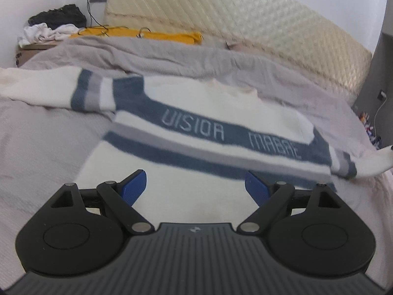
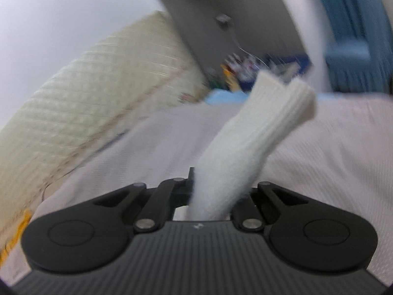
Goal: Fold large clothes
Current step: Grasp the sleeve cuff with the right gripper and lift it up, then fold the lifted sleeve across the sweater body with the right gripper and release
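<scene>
1. Nearest in the right wrist view, the right tool (image 2: pixel 216 196) is clamped tight on the white ribbed knit cuff (image 2: pixel 255 127) of the sweater's sleeve; the cuff sticks out past the jaws, clear of the bed.
2. The left tool (image 1: pixel 195 186) stands wide and holds nothing, its blue pads (image 1: pixel 133 184) hovering over the sweater's lower body.
3. The white knitted sweater with blue and grey chest bands and lettering (image 1: pixel 196 127) lies spread, lettering up, on the grey bedspread (image 1: pixel 36 142).
4. Its hem is nearest the left tool and its neck points toward the cream quilted headboard (image 1: pixel 245 22), so the body's long axis runs near to far. The sleeves stretch out crosswise to either side.
5. To do this step well, I would carry the held sleeve across the chest, keeping the cuff taut and low so it lands flat along the bands.
6. The free tool could pin the body near the shoulder so it does not drag.
</scene>
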`<state>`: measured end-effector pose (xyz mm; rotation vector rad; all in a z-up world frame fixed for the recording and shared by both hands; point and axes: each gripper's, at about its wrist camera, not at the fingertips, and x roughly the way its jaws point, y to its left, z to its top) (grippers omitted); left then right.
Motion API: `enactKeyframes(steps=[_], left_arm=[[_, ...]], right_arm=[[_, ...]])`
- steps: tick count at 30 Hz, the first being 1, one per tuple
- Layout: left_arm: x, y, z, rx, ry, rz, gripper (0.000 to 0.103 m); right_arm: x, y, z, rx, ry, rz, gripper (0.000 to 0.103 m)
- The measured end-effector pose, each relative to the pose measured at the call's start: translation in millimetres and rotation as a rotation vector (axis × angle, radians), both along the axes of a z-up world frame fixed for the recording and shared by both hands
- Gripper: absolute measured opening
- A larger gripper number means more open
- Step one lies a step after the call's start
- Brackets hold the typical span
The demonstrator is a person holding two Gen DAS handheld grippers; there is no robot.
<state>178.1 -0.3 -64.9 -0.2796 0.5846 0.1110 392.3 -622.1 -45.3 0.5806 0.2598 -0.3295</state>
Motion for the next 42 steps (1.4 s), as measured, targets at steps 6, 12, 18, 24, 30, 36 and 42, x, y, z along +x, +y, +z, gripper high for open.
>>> enactKeyframes(steps=[6,12,18,24,30,36,42], left_arm=[[-33,29,19,-0.033,-0.067,0.007,0.090],[-56,48,32,-0.063,-0.129,0.035,0.090],[-70,73,35,-0.129,-0.158,0.067,0.090],[-81,103,36,-0.226,-0.180,0.132,0.090],[-86,120,36,-0.301,-0.194,0.150,0.090],[-79,133,25,-0.338,-0.179,0.186,0.090],[-55,140,9,-0.359,-0.143,0.207,0.090]], right_arm=[[-18,95,73,-0.227,-0.072,0.169,0.010],[-49,194,147,-0.360,-0.199,0.335,0.010],[-90,291,171,-0.471,-0.273,0.507,0.010],[-126,387,130,-0.619,-0.276,0.692,0.010],[-147,460,53,-0.627,-0.173,0.849,0.010],[-153,506,-18,-0.652,-0.077,0.969,0.011],[-152,525,-59,-0.651,0.022,1.044,0.013]])
